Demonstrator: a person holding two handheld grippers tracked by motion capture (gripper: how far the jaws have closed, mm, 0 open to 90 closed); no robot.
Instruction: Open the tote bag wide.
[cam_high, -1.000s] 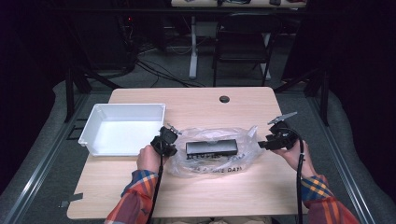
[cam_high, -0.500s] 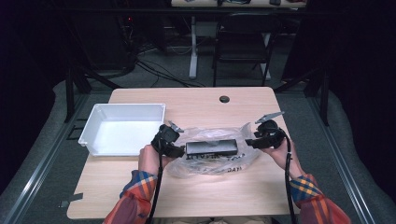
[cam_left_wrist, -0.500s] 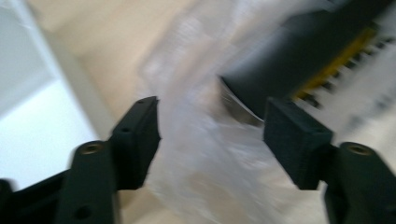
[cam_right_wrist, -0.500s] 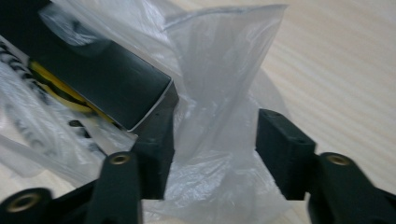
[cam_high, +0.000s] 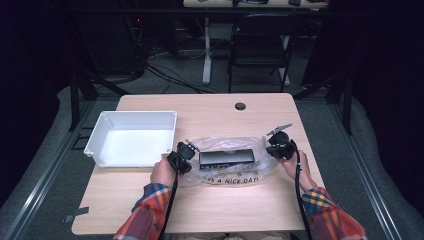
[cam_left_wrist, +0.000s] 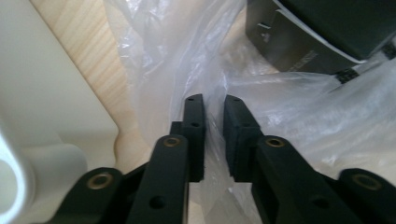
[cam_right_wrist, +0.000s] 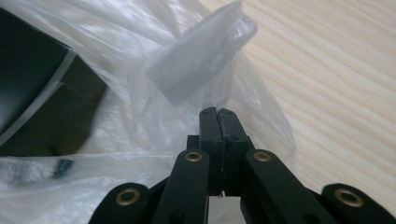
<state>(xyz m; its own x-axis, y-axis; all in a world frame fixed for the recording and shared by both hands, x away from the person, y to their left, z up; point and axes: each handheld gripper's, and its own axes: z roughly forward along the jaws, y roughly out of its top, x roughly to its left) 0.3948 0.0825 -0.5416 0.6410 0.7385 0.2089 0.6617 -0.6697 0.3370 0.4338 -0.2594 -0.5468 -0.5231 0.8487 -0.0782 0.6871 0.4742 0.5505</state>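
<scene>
A clear plastic bag (cam_high: 235, 176) printed "A NICE DAY" lies on the wooden table (cam_high: 210, 205) with a flat black box (cam_high: 226, 158) inside it. My left gripper (cam_high: 190, 149) is at the bag's left end. Its jaws have just been closing, and in the left gripper view (cam_left_wrist: 213, 100) they pinch a gathered fold of the bag (cam_left_wrist: 289, 112), with the box (cam_left_wrist: 327, 32) beyond. My right gripper (cam_high: 269, 149) is at the bag's right end. Its jaws have also just been closing and now meet (cam_right_wrist: 217, 112) on the bag's film (cam_right_wrist: 196, 65), near the box (cam_right_wrist: 32, 93).
A white plastic tray (cam_high: 100, 150) stands on the table to the left of the bag, its wall (cam_left_wrist: 46, 116) close beside my left gripper. A round cable hole (cam_high: 240, 106) sits near the table's far edge. Beyond the table stand a chair (cam_high: 260, 45) and cables on the floor.
Both hands have come down and inward onto the bag's two ends; the right moved leftwards from beside the bag. Both pairs of jaws have closed on the plastic.
</scene>
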